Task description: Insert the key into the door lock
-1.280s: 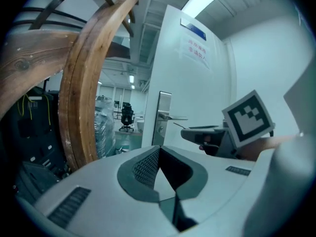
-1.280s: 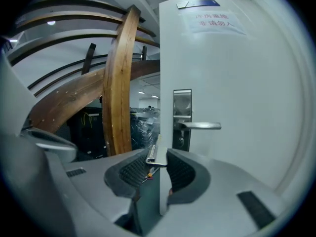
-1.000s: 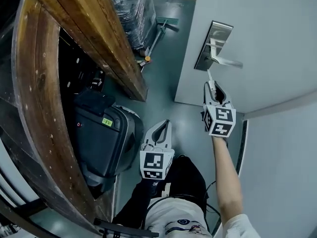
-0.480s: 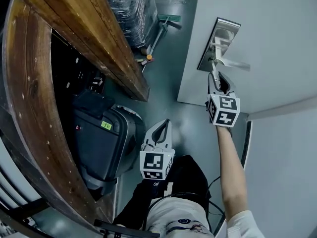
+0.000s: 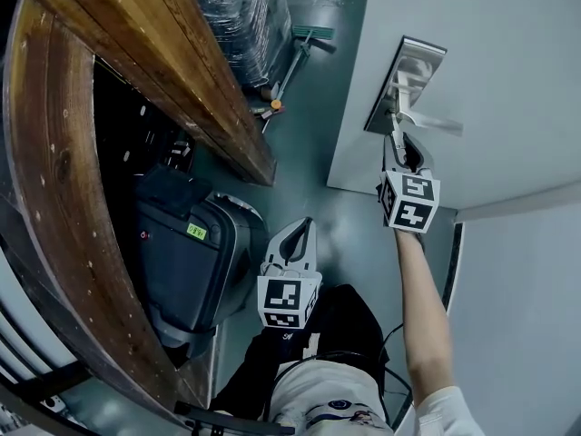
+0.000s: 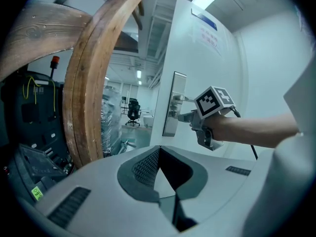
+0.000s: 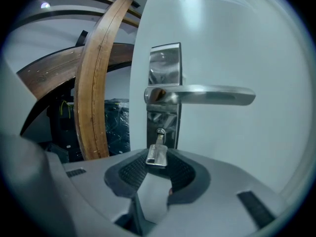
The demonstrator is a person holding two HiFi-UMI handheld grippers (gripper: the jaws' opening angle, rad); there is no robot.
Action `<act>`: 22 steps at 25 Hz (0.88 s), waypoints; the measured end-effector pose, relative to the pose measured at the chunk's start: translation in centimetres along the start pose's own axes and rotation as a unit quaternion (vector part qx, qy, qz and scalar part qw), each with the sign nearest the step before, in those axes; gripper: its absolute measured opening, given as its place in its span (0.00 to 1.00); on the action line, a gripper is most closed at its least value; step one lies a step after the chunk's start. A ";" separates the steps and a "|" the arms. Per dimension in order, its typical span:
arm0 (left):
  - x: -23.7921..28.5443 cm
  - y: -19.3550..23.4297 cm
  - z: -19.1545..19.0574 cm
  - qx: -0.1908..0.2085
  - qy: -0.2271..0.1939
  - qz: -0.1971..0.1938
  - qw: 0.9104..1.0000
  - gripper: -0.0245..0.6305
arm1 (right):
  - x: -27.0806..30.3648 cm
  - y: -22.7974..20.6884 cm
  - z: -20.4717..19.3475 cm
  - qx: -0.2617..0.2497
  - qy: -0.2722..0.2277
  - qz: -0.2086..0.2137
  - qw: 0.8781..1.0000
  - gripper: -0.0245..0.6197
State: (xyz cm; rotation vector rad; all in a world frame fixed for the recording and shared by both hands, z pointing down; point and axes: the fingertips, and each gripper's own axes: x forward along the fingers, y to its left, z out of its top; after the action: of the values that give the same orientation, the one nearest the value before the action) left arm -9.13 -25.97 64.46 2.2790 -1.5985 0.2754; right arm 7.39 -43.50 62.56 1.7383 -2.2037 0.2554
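My right gripper (image 7: 157, 163) is shut on the head of a small silver key (image 7: 157, 152). The key's blade points into the keyhole (image 7: 160, 131) in the steel lock plate (image 7: 165, 68), just below the lever handle (image 7: 207, 95). In the head view the right gripper (image 5: 399, 148) is held up against the lock plate (image 5: 413, 66) on the white door (image 5: 508, 80), with the key (image 5: 394, 133) bridging them. My left gripper (image 5: 304, 225) hangs lower, near the person's legs, shut with nothing in it. Its tips (image 6: 159, 149) point toward the door.
A curved wooden beam (image 5: 182, 71) runs along the left. Under it stands a black suitcase (image 5: 186, 262). A plastic-wrapped pallet (image 5: 241, 16) and a long-handled tool (image 5: 290, 62) lie on the green floor beyond. The door's edge is close to the beam.
My right gripper has moved forward to the lock with the key, whose tip is now at the keyhole. The left gripper has hardly shifted.
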 end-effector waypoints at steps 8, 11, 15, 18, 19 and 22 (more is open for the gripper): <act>-0.2 0.8 0.5 -0.002 0.005 0.010 1.000 0.04 | 1.4 0.5 0.9 0.057 0.022 -0.076 0.995 0.22; 0.0 1.6 0.6 -0.003 0.007 0.015 1.000 0.04 | 2.4 0.1 1.2 0.057 0.018 -0.088 0.994 0.22; 0.2 2.2 0.5 -0.004 0.010 0.018 1.000 0.04 | 3.1 -0.1 1.5 0.053 0.001 -0.099 0.994 0.22; 0.1 2.4 0.6 -0.005 0.015 0.019 1.000 0.04 | 2.6 0.3 1.8 0.050 -0.022 -0.072 0.996 0.22; 0.0 2.3 0.9 -0.005 0.016 0.019 1.000 0.04 | 1.8 0.5 1.9 0.054 -0.031 -0.058 0.996 0.25; -0.7 1.5 3.0 -0.001 0.010 0.012 1.000 0.04 | -2.9 2.1 1.6 0.070 -0.043 -0.008 0.997 0.35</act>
State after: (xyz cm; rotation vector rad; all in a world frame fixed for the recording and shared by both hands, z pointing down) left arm -10.90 -27.01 61.68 2.2492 -1.6163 0.3012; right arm 5.76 -40.88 60.18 1.8727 -2.2811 0.3452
